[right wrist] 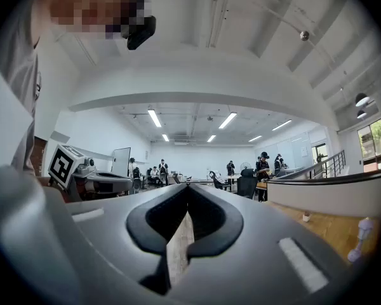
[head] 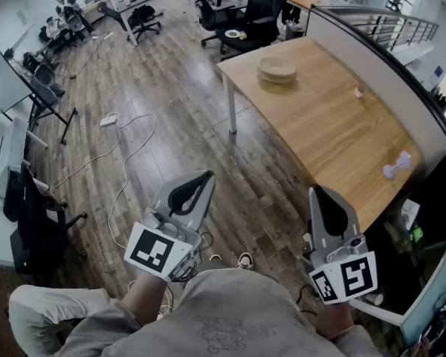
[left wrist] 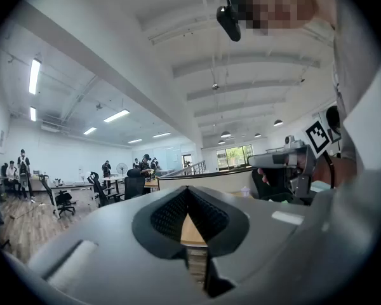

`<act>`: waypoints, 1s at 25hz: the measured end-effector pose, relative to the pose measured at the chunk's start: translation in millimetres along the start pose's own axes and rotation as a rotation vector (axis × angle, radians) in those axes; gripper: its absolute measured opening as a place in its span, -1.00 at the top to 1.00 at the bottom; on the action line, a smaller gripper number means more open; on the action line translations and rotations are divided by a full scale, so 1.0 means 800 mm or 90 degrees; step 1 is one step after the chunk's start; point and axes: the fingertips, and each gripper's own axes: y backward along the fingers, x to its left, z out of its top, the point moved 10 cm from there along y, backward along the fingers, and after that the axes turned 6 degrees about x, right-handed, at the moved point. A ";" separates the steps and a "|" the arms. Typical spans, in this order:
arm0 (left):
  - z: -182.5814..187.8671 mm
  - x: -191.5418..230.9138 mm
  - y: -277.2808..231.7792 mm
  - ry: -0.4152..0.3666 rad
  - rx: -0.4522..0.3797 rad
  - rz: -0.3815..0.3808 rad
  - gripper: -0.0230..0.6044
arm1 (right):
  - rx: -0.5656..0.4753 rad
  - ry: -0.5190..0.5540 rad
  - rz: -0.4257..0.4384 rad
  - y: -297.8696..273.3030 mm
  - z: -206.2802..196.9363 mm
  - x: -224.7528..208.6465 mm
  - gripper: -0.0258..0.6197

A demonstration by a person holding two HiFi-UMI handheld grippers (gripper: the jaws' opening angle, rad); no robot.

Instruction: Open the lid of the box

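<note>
A round, flat tan box (head: 276,69) lies at the far end of the wooden table (head: 334,132), well ahead of both grippers. My left gripper (head: 206,175) is held close to my body over the floor, jaws shut with nothing between them. My right gripper (head: 317,192) is level with it near the table's near corner, also shut and empty. In the left gripper view the left gripper (left wrist: 188,189) has its jaws together and points across the room. The right gripper (right wrist: 188,188) in its own view looks the same, with the table (right wrist: 324,224) to its right.
A small lilac dumbbell-shaped object (head: 396,165) and a tiny white item (head: 358,92) lie on the table. A low partition wall (head: 386,58) runs along its far side. Cables (head: 126,147) trail over the wooden floor; office chairs (head: 245,21) and people stand far off.
</note>
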 end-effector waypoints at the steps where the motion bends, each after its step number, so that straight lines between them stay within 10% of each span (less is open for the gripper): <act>1: 0.000 -0.001 0.001 0.004 -0.003 -0.001 0.93 | 0.002 0.000 -0.001 0.001 0.000 -0.001 0.89; 15: 0.004 -0.016 0.001 0.002 -0.011 0.025 0.92 | 0.012 0.010 0.006 0.011 -0.004 -0.008 0.89; 19: 0.002 -0.022 -0.010 -0.003 0.044 0.042 -0.27 | 0.012 0.010 0.013 0.012 -0.004 -0.013 0.89; 25: -0.004 -0.020 -0.018 0.003 0.052 0.050 -0.35 | 0.017 0.009 0.023 0.006 -0.003 -0.019 0.89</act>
